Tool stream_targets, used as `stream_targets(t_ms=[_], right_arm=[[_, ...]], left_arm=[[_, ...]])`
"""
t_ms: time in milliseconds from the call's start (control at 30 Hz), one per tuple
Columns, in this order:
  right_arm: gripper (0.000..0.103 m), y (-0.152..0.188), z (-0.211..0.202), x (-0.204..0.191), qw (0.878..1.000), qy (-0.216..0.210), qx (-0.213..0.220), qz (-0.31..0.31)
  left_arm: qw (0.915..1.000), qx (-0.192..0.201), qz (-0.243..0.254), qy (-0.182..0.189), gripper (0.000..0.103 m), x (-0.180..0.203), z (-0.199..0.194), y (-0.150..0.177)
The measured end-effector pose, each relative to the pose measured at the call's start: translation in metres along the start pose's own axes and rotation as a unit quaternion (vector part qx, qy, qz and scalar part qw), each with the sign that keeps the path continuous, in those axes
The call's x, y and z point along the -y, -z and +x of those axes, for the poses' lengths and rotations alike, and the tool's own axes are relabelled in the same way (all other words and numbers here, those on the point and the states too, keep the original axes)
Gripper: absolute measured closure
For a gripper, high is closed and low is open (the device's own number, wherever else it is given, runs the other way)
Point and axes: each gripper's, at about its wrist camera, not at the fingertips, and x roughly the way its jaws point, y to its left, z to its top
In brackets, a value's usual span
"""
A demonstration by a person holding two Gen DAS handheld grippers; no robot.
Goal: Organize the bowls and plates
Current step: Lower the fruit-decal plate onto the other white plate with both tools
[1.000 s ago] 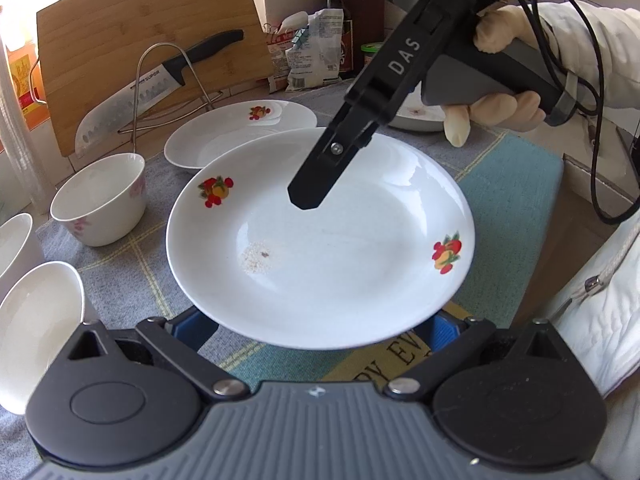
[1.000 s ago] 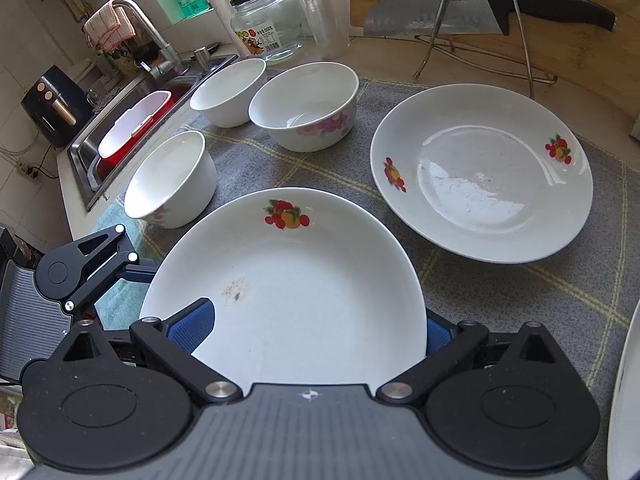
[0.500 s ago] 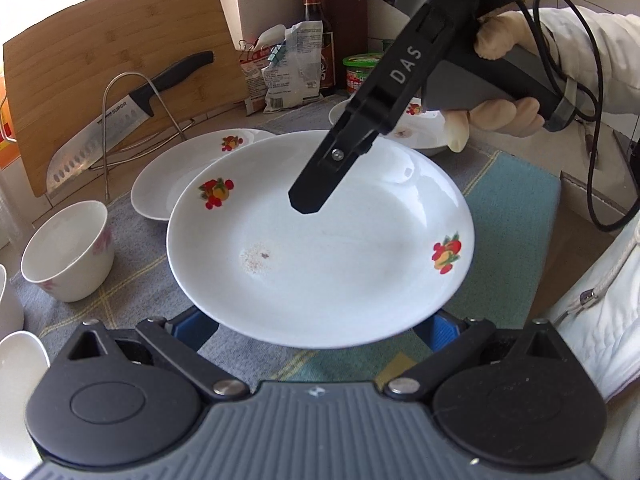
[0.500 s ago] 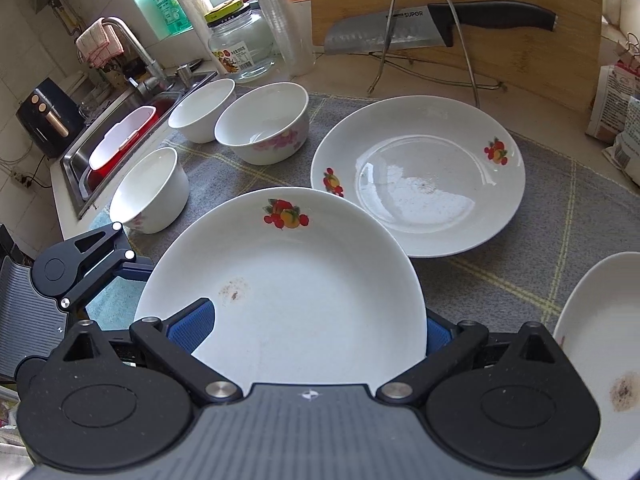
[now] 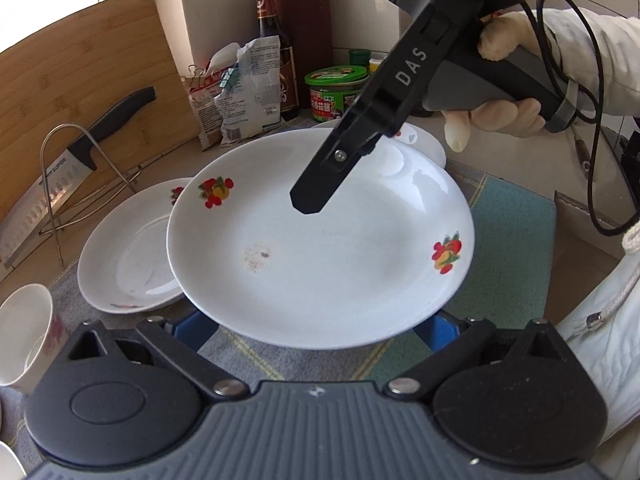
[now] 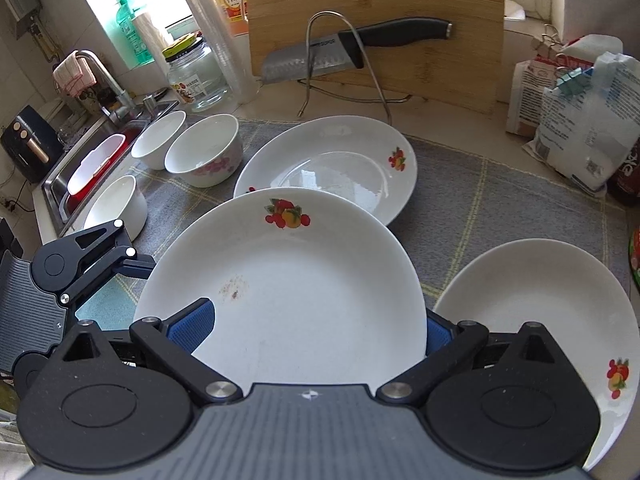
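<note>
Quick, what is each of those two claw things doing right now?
Left gripper: closed on the plate.
Right gripper: closed on the same plate, at another edge.

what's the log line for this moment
held plate: off mat, stain inside | right gripper: clamped on rim | left gripper: fingers under it, grip unclear | on mat: two plates, three bowls

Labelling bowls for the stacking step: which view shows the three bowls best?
Right wrist. All three bowls sit in full view at left on the grey mat, near the sink, beyond the held plate. The left wrist view shows only one bowl, cut off by the left edge.
</note>
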Motion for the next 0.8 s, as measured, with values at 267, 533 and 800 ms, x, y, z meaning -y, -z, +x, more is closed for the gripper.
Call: stream_targets(t_ms=[267,533,800], right_arm=[[0.0,0.009,-0.02,0.037,1.0,0.016,0.008,0.017],[0.0,0.02,-0.036,0.071,0.999,0.027,0.017,0.039],[0.0,0.031,-0.043,0.104,0.997,0.034,0.022,0.069]], left_arm=[[0.9997,-0.001,0.019,0.017,0.002,0.013,0.026,-0.027],[0.9991,0.0,0.026,0.033,0.002,0.027,0.053,-0.048],[0.9982,-0.01,0.04,0.044,0.002,0.038,0.079,-0.065]])
